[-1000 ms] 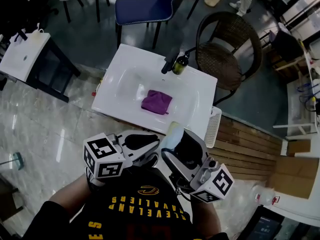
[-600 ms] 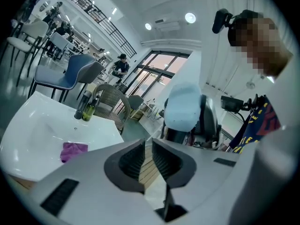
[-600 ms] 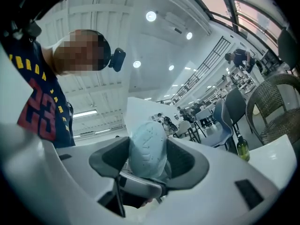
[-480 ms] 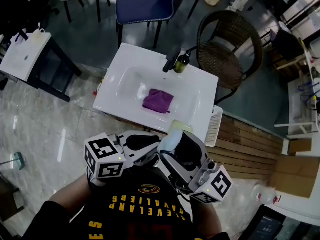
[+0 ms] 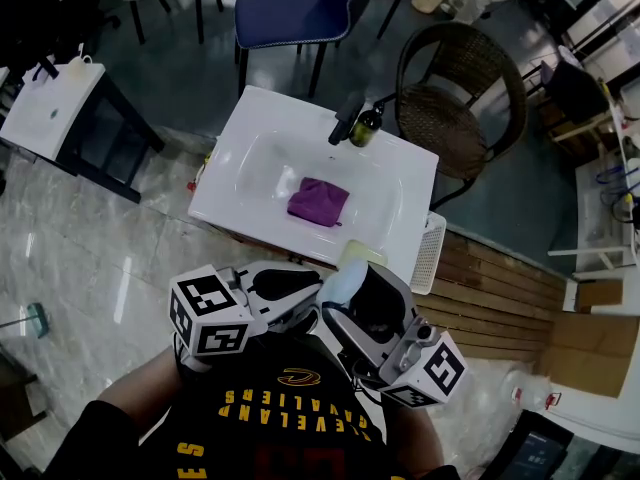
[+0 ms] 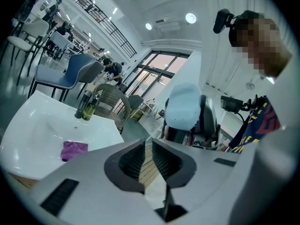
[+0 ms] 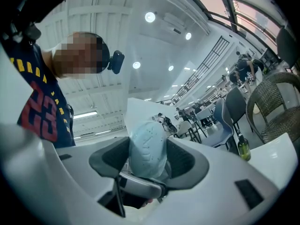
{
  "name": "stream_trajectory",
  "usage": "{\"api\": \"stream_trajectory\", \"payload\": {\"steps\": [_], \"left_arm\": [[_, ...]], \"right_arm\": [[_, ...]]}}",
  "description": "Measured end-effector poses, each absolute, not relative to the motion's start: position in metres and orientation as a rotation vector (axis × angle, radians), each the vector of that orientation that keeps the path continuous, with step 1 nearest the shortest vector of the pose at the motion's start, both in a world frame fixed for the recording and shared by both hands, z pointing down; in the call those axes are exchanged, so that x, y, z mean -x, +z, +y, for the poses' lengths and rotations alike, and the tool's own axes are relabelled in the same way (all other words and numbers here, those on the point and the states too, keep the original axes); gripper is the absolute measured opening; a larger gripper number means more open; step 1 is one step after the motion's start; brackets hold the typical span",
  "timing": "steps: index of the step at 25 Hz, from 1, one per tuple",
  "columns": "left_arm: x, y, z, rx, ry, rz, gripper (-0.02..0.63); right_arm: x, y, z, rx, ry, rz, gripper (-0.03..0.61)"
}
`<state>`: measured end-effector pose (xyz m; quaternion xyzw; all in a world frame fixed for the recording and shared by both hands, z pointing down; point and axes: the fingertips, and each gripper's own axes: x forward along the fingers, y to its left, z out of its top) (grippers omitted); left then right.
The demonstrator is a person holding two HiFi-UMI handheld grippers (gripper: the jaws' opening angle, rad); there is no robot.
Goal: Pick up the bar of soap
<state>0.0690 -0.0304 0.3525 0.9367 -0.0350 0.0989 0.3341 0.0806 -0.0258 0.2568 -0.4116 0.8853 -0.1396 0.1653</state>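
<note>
We found the bar of soap point(image 7: 147, 148), pale blue & oval, clamped btw. the pads of the right gripper point(image 7: 148, 159), its upper part sticking out past the tips. It hung in the air close to the person's chest, clear of every surface. The left gripper point(image 6: 146, 154) sat just beside it, jaws all but together w/ only a thin slit & nothing in it. In the left gripper view the soap stood just past those tips, up & to the right. Whether they touched it we couldn't tell.

Both tools were held low against a dark shirt point(image 5: 290, 408) w/ yellow lettering, tips angled in toward each other, marker cubes turned outward to either side.

Just beyond the tips lay a white sink point(image 5: 232, 183). A purple cloth point(image 5: 318, 201) lay crumpled in the basin. At the far rim stood a dark tap point(image 5: 345, 118) & a green bottle point(image 5: 364, 128), side by side. A white basket point(image 5: 428, 253) sat against the sink's right edge. The floor was glossy pale tile on the left & wooden slats point(image 5: 500, 303) on the right. Further off we saw a wicker chair point(image 5: 460, 93), a blue chair point(image 5: 290, 13) & a small white table point(image 5: 45, 108) at the left.
</note>
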Motion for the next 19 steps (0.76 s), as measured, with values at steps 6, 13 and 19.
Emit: {"api": "stream_trajectory", "payload": {"steps": [6,13,19], "left_arm": [[-0.0664,0.3552,-0.0297,-2.440,0.265,-0.092,0.040],[-0.0642,0.3570,-0.0301,-2.436,0.265,-0.096,0.040],[-0.0650,0.3580,-0.0306,-2.430,0.268,-0.099,0.040]], "right_arm": [[-0.0801,0.2572,-0.0263,1.166,-0.398,2.522,0.267],[-0.0801,0.2595,-0.0267,1.170,-0.400,2.522,0.267],[-0.0817,0.2581,-0.0275,1.171,-0.393,2.523,0.266]]}}
